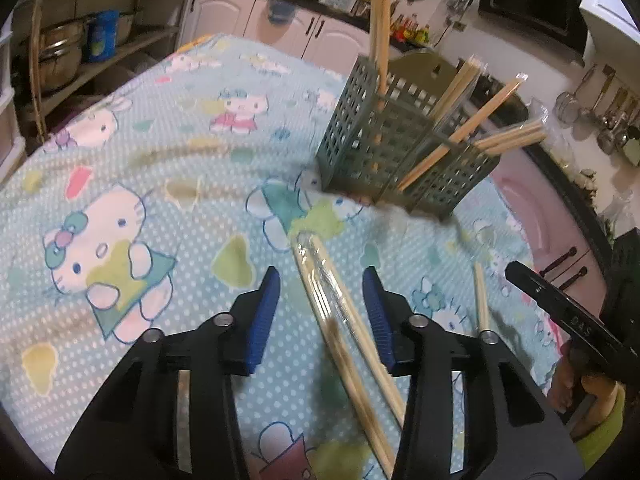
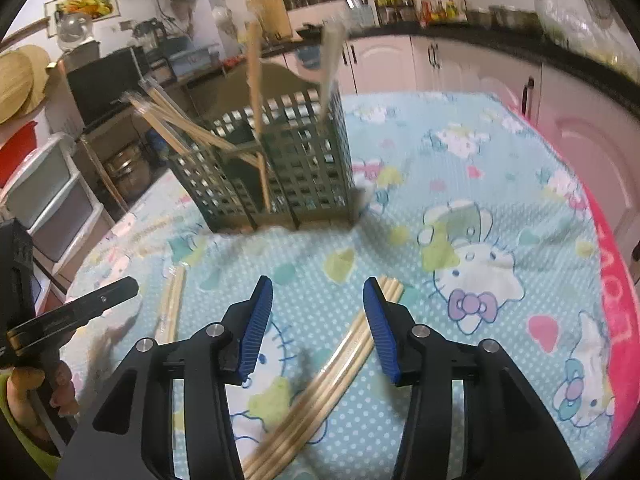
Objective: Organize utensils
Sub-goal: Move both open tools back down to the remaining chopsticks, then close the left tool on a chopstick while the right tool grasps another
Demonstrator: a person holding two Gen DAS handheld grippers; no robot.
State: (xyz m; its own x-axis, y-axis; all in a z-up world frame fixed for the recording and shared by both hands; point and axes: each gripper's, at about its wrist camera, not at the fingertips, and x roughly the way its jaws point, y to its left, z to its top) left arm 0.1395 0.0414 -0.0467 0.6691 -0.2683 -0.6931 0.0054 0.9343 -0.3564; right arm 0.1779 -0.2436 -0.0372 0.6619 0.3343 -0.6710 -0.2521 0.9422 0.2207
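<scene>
A green slotted holder stands on the bench, which is covered with a pale blue cartoon-cat cloth. Several wrapped pairs of chopsticks lean out of the holder's compartments at different angles, one pair standing nearly upright at its far corner.

The left claw is spread wide on the near side of the holder, and a wrapped pair of chopsticks lies flat on the cloth between its blue fingers without touching either.

The right claw is also spread wide in front of the holder. A bundle of chopsticks lies on the cloth beneath it, its far end just beside the right-hand blue finger. Another pair rests to the left of that bundle, nearer the holder.
</scene>
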